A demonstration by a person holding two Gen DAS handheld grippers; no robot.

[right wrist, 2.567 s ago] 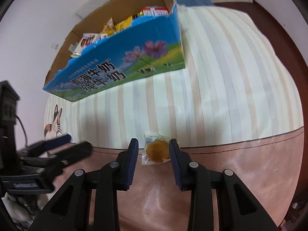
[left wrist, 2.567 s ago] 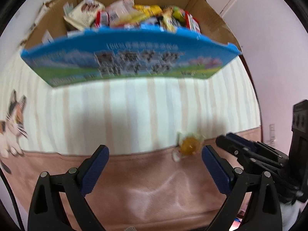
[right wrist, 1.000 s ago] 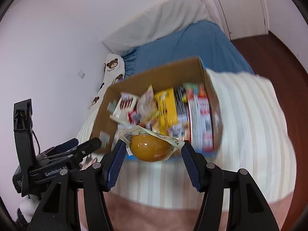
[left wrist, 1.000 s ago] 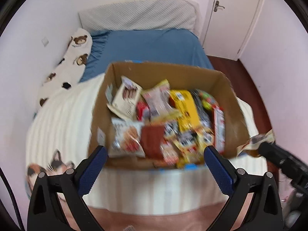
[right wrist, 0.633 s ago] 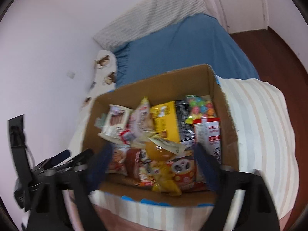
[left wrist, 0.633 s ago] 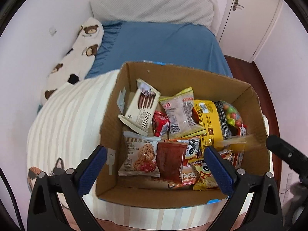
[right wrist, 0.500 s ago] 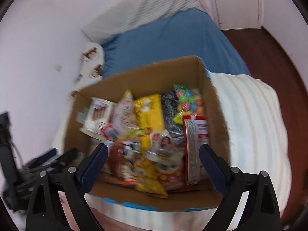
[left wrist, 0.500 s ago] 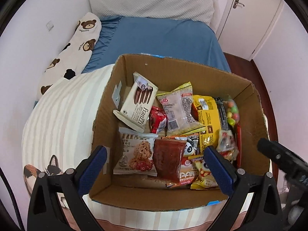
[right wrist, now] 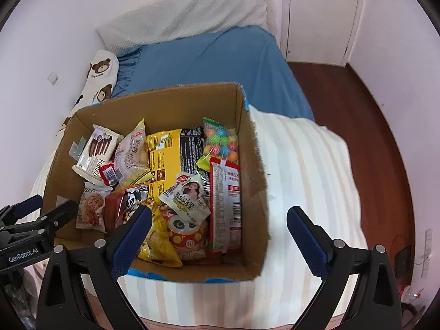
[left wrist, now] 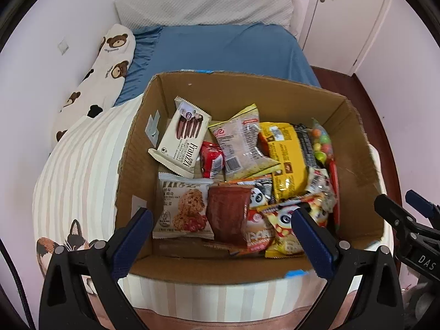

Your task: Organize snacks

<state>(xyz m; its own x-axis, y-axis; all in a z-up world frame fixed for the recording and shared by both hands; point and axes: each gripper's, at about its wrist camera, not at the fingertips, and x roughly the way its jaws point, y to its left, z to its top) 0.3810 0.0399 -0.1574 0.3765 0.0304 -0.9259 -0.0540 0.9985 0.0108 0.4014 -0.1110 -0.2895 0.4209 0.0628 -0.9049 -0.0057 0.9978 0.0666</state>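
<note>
On the striped blanket (right wrist: pixel 302 181) at the foot of the bed sits the open cardboard box (right wrist: pixel 251 181), filled with snack packets, and both grippers hang above its near edge, pointing steeply down. The right gripper (right wrist: pixel 218 229) has just been opening its jaws, which now stand wide and released with nothing between them; the left gripper (left wrist: pixel 220 233) is likewise spread and empty. The pale packet with the orange snack (right wrist: pixel 187 196) lies face-up on top of the pile, near the box's middle, resting against the long red packet (right wrist: pixel 225 200) along the right wall. The drop looks complete, so the step in hand is probably the retreat: lift the right gripper straight up before swinging away, so its fingers do not catch the box wall or drag loose wrappers. No stray snack shows on the blanket.
</note>
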